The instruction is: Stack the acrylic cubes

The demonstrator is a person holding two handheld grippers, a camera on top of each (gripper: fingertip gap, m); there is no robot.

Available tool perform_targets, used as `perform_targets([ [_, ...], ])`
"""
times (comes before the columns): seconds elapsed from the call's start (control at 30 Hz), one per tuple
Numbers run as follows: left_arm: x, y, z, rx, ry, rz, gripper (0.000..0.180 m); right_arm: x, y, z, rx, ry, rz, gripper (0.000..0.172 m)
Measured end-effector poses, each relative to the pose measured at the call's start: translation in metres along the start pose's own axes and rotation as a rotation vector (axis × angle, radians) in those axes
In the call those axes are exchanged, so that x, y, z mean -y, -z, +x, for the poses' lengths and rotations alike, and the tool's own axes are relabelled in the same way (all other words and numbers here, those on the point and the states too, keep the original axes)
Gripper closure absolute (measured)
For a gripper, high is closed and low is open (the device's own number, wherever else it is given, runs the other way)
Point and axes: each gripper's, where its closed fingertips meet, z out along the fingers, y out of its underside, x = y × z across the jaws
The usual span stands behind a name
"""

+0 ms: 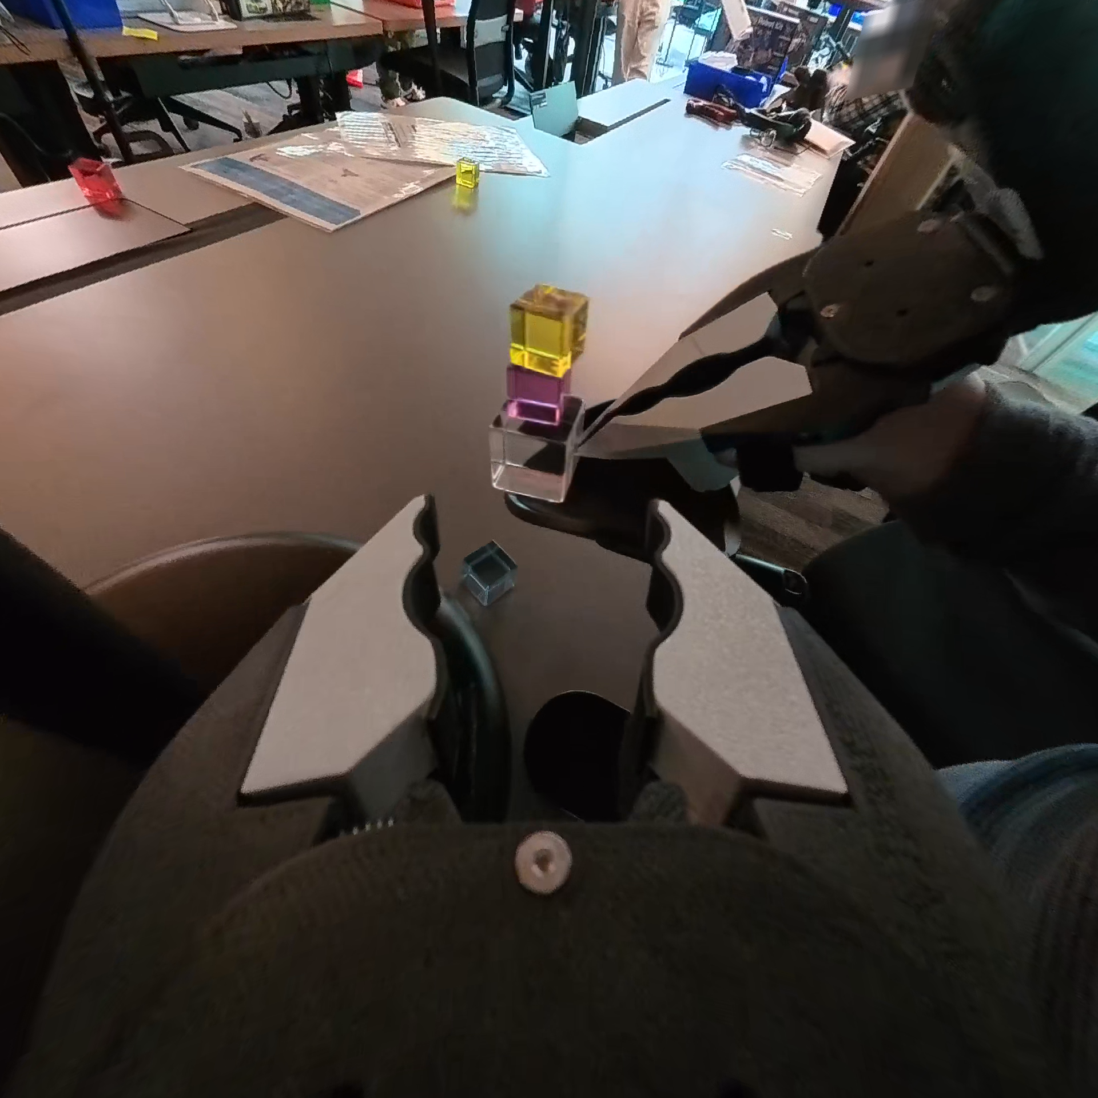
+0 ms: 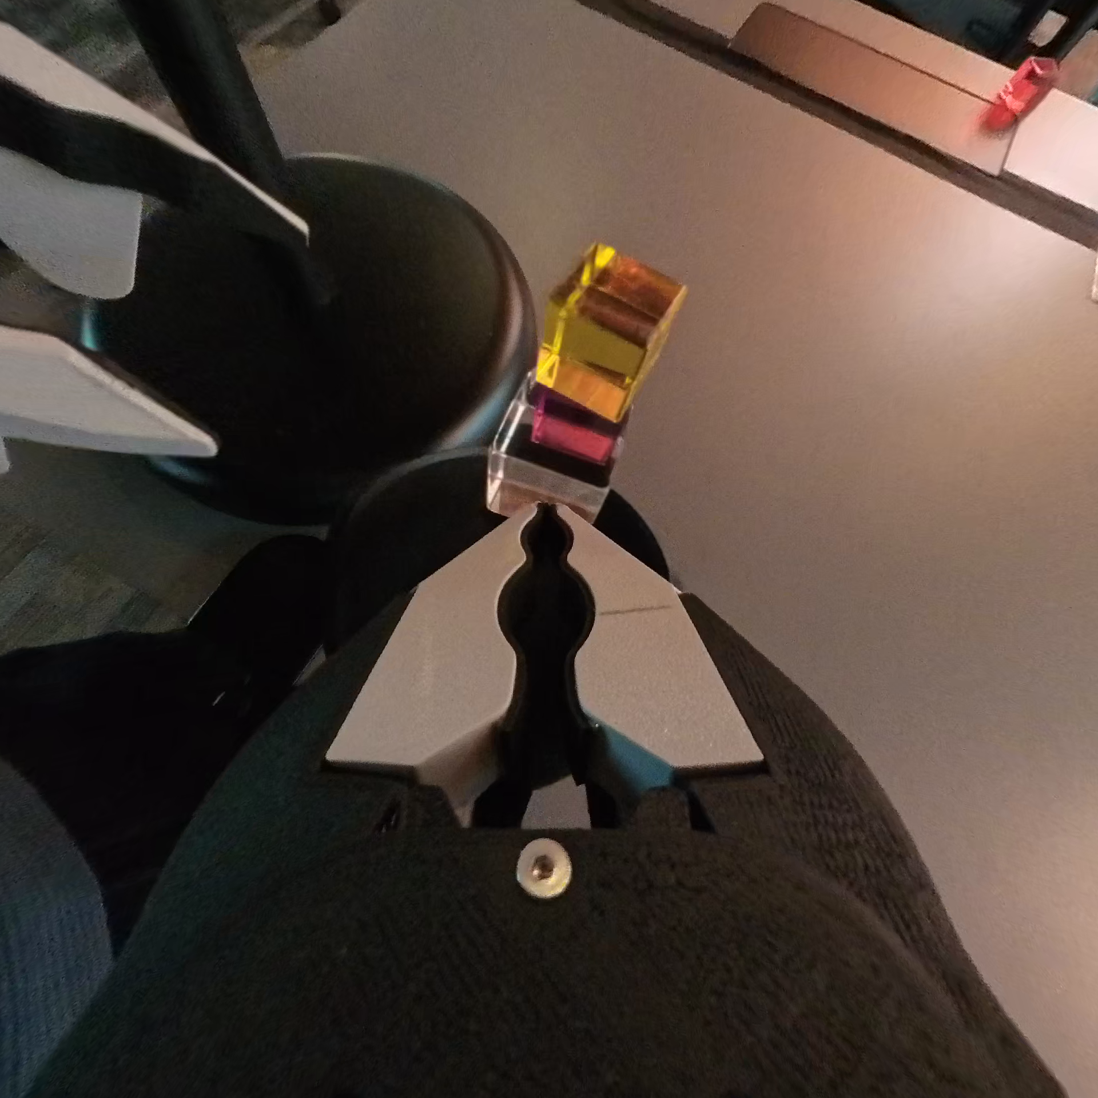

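- Right claw (image 2: 545,505), tips closed together on nothing, touches the side of the clear cube (image 1: 535,457) under purple cube (image 1: 538,395) and yellow cube (image 1: 549,330).
- Left claw (image 1: 540,523) gapes wide, bare, near a small blue-tinted cube (image 1: 489,572) on the surface (image 1: 237,368).
- Only the left view shows that small cube.

Right gripper (image 2: 543,516) is pinched tight, fingertips meeting on air and nosing the near face of the clear cube (image 2: 546,475). Purple cube (image 2: 573,438) sits on that, yellow cube (image 2: 612,338) on top, skewed. Left gripper (image 2: 226,333) gapes at upper left. Red cube (image 2: 1019,98) far back on the table (image 2: 832,416).
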Motion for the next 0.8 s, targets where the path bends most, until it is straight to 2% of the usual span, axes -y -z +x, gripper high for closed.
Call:
perform_targets([
  [0.27, -0.002, 0.003, 0.001, 0.002, 0.002, -0.001, 0.111, 0.0, -0.008, -0.009, 0.026, 0.005, -0.004, 0.172],
  [0.53, -0.002, 0.015, -0.002, 0.028, 0.012, 0.038, 0.114, 0.021, 0.048, 0.014, -0.175, -0.049, 0.353, 0.172],
  [0.8, 0.012, 0.018, 0.009, 0.007, -0.022, 0.091, 0.118, 0.02, 0.07, 0.02, -0.211, -0.115, 0.423, 0.172],
])
